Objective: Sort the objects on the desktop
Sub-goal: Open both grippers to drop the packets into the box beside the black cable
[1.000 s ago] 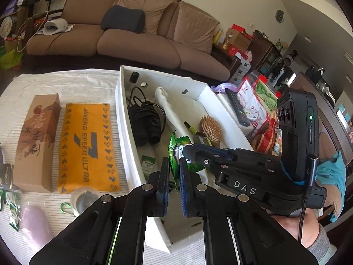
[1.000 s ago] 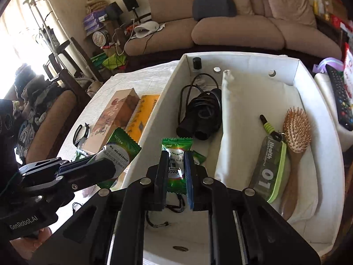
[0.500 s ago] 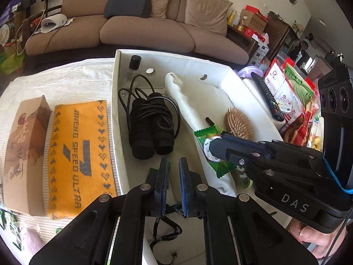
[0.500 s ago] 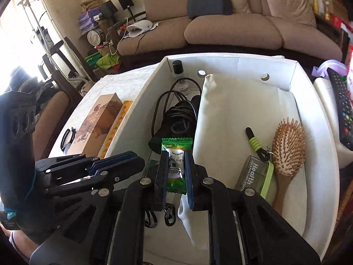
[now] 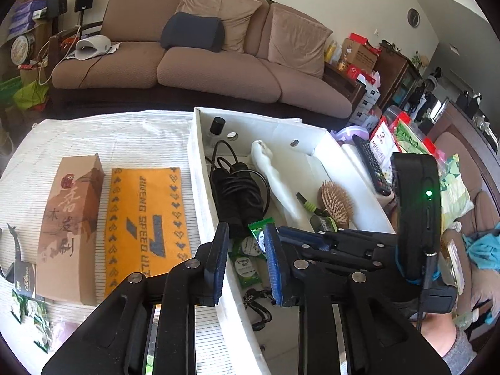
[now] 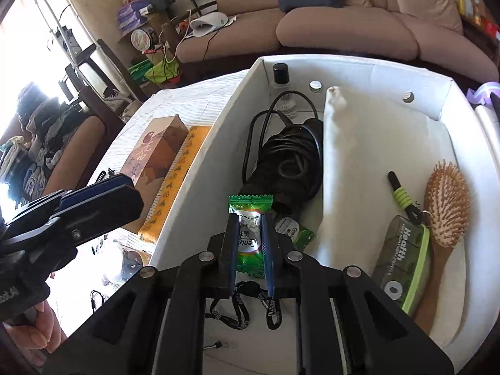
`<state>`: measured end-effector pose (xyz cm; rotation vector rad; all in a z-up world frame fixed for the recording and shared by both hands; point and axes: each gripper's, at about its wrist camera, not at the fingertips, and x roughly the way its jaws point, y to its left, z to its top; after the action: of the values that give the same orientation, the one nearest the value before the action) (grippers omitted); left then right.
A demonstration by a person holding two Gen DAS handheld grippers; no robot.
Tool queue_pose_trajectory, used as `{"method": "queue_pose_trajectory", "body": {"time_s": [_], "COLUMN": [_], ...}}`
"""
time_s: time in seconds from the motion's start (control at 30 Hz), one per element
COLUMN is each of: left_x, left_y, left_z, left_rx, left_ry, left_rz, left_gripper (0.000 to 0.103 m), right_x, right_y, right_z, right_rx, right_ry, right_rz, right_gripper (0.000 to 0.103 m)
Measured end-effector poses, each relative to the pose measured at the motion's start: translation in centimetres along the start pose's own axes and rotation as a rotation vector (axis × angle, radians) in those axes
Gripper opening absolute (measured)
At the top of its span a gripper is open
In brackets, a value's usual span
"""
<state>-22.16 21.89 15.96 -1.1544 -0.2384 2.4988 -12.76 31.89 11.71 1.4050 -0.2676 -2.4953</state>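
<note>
Two grippers over white storage box (image 6: 200, 156): right gripper (image 6: 250, 243) clamped on green wet-wipe packet (image 6: 250, 215), left gripper (image 5: 245, 257) opening, empty. Crowded below by coiled black cable (image 6: 290, 162), second packet (image 6: 293, 231), lanyard (image 6: 243, 306); hairbrush (image 6: 447, 203), green case (image 6: 403, 256) rightward.

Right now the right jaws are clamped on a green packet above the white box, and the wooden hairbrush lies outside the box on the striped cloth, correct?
Not quite. The hairbrush lies inside the white box, near its right wall, as the right wrist view shows. The rest holds: the right gripper has its jaws clamped on the green packet above the box.
</note>
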Motion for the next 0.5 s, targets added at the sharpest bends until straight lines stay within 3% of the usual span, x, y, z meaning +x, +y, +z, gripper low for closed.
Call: {"method": "queue_pose_trajectory", "body": {"time_s": [0.23,0.5], "left_x": [-0.5,-0.8], "left_y": [1.0,0.3], "left_z": [-1.0,-2.2], "left_rx": [-0.003,0.009], "left_ry": [0.017,0.029], "left_rz": [0.005,0.0], "left_gripper": [0.03,0.037], "right_x": [1.4,-0.9], "right_y": [0.7,1.1], "right_z": [-0.1,-0.9], "right_rx": [0.037,0.011], "right_ry": [0.035,0.004], "right_rz": [-0.011,-0.063], "right_gripper": [0.017,0.017]}}
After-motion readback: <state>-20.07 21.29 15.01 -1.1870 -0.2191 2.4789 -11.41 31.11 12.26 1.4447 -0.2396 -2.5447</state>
